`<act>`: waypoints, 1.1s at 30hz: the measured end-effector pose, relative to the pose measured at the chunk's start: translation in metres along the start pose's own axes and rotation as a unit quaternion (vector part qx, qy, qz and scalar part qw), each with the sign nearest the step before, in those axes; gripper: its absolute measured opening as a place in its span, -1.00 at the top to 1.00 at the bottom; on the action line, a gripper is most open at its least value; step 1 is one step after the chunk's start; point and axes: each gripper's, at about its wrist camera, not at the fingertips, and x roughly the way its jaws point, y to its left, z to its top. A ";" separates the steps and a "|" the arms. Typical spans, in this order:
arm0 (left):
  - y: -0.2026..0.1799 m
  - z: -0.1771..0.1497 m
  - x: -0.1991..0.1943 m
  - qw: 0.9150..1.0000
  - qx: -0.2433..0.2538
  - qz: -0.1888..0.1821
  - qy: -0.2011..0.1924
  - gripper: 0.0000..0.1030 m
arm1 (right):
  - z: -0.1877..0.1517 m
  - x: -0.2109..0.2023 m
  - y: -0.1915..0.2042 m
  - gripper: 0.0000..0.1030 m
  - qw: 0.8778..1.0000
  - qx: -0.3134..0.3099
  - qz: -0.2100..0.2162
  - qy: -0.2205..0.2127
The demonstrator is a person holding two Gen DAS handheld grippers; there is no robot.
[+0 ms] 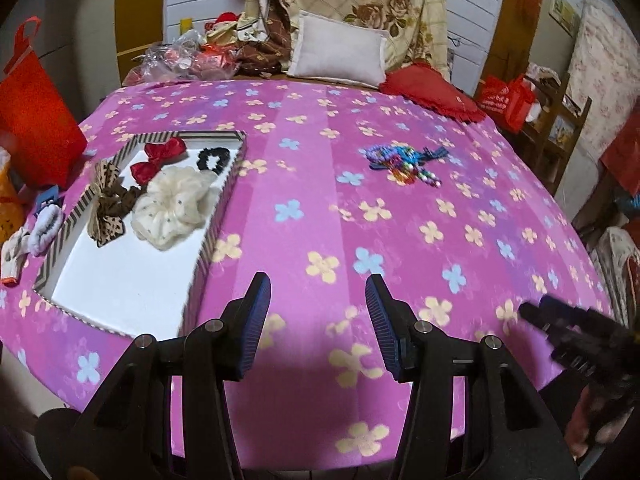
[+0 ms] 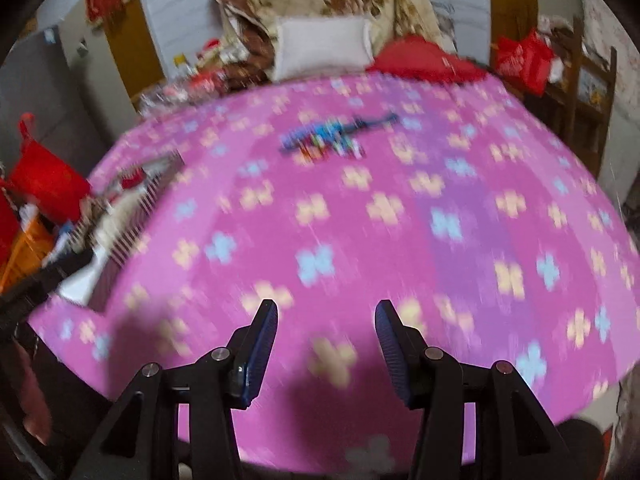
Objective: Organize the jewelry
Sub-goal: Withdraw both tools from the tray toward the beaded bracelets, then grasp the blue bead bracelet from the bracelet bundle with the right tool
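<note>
Both my grippers are over the near edge of the pink bedspread with yellow and blue flower print [image 1: 320, 152], both empty.

My left gripper [image 1: 318, 286]: jaws spread wide, nothing between the blue ribbed pads [image 1: 258, 320]. It hangs above bare fabric, just right of the shallow rectangular cardboard box with striped black-and-cream rim and white floor [image 1: 120, 284].

My right gripper [image 2: 326, 310]: jaws wide apart too, nothing held. This view is motion-blurred, so fine detail is unreadable. In the left view the right gripper shows as a dark blurred shape at the lower right edge.

Box contents, all in its far half:
- two red satin bows [image 1: 154, 158], near the far rim
- black scrunchie [image 1: 214, 158], far right corner
- large cream fluffy scrunchie [image 1: 172, 204], middle
- brown leopard-print bow [image 1: 108, 204], touching the left rim
The near half of the box floor is bare white.

Still loose on the bedspread: a cluster of blue and multicoloured beaded hair accessories [image 1: 404, 162], well apart from the box, to its right and far ahead of both grippers. In the right view it is a blurred blue streak [image 2: 336, 134].

Left of the box, outside it: small white fuzzy items [image 1: 36, 232] on the bedspread edge, and a red bag [image 1: 34, 120] beyond.

Far end of bed: white pillow [image 1: 338, 52], red cushion [image 1: 432, 90].
</note>
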 end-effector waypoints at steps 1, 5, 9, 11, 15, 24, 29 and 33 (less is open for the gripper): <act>-0.002 -0.003 0.001 1.000 0.003 0.001 0.001 0.05 | -0.006 0.005 -0.008 0.06 1.000 0.010 -0.002 0.010; -0.011 -0.008 0.007 1.000 0.011 0.000 0.013 0.05 | -0.012 0.016 -0.034 0.05 0.999 0.039 -0.009 0.021; -0.016 -0.011 0.013 1.000 0.018 0.002 0.018 0.05 | -0.001 0.017 -0.045 0.05 0.999 0.049 -0.011 0.006; -0.019 -0.012 0.018 0.999 0.022 0.005 0.024 0.05 | 0.007 0.020 -0.048 0.05 0.999 0.047 -0.015 -0.003; -0.022 -0.014 0.031 0.999 0.027 0.015 0.038 0.05 | 0.021 0.031 -0.053 0.05 0.999 0.045 -0.014 -0.007; -0.023 -0.009 0.052 0.997 0.017 0.033 0.062 0.05 | 0.080 0.058 -0.079 0.06 0.999 0.025 -0.026 -0.019; -0.022 -0.006 0.060 0.997 0.013 0.040 0.061 0.05 | 0.126 0.090 -0.106 0.06 0.998 0.063 0.001 -0.009; -0.020 -0.010 0.074 0.996 0.009 0.036 0.076 0.05 | 0.163 0.122 -0.113 0.06 0.996 0.089 0.026 0.000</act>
